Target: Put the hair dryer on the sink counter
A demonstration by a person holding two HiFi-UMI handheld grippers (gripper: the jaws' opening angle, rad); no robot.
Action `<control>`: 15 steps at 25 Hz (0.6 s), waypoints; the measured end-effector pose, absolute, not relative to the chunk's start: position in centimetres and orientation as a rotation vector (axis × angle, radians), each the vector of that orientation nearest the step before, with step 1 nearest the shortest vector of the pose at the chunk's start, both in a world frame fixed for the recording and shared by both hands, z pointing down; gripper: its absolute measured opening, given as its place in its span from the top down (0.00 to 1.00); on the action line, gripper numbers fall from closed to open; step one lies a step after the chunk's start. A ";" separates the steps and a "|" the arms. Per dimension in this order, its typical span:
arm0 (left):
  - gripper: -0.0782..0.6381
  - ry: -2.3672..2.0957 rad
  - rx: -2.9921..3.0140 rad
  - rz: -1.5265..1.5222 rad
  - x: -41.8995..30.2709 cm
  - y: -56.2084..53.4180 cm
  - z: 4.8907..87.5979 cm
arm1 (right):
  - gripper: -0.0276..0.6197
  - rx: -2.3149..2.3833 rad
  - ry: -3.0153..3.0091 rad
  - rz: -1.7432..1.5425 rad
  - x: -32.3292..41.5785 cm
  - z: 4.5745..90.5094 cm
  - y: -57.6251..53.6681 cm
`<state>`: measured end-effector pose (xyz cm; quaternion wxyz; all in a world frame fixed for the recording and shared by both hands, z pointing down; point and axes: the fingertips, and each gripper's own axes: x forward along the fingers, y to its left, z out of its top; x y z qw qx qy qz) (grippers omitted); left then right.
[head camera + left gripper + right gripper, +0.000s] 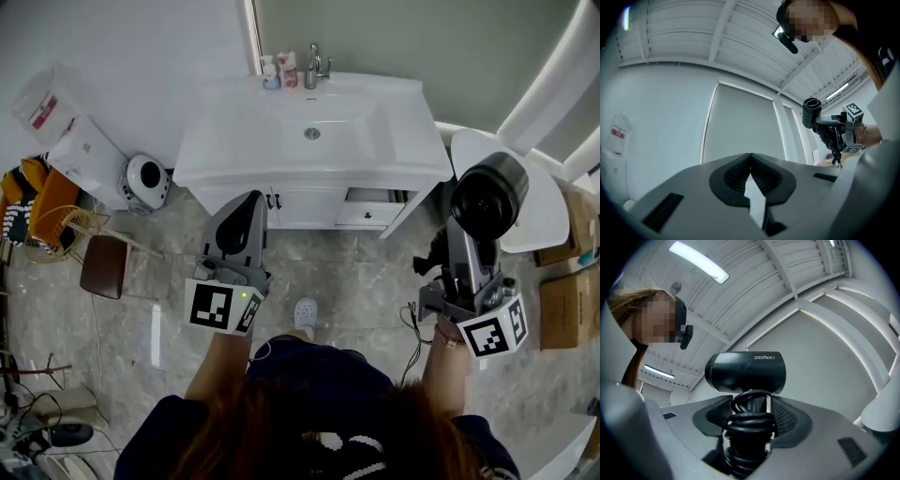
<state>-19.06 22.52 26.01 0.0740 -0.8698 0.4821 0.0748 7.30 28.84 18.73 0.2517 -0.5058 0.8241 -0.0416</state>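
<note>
My right gripper (466,246) is shut on the cord-wrapped handle of a black hair dryer (487,197), held upright in the air to the right of the sink counter (412,141). In the right gripper view the hair dryer (746,372) stands barrel sideways above the jaws, its coiled cord squeezed between the pads (785,416). My left gripper (240,225) is shut and empty, raised in front of the cabinet's left side. In the left gripper view the left gripper (750,171) has its jaw tips touching, and the hair dryer (812,112) shows far to the right.
The white counter has a basin with a drain (312,133), a tap (313,67) and small bottles (279,71) at the back. A cabinet drawer (373,208) stands open below. A white bathtub edge (534,202) lies right, a round white appliance (145,181) and a brown stool (103,266) left.
</note>
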 end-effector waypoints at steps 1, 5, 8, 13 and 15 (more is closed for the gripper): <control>0.87 1.438 -2.615 0.225 -19.0 21.0 25.8 | 0.54 -1.378 2.235 -0.109 7.3 18.5 27.5; 0.87 1.413 -2.639 0.214 -19.1 14.3 25.9 | 0.55 -1.400 2.224 -0.120 7.1 18.7 21.1; 0.87 1.400 -2.664 0.198 -19.4 8.8 26.3 | 0.55 -1.410 2.211 -0.144 6.7 19.0 15.7; 0.87 1.374 -2.685 0.214 -19.0 7.6 26.5 | 0.54 -1.418 2.200 -0.152 6.9 19.3 14.9; 0.87 1.366 -2.690 0.224 -19.0 7.9 26.5 | 0.54 -1.429 2.207 -0.140 6.9 19.3 15.0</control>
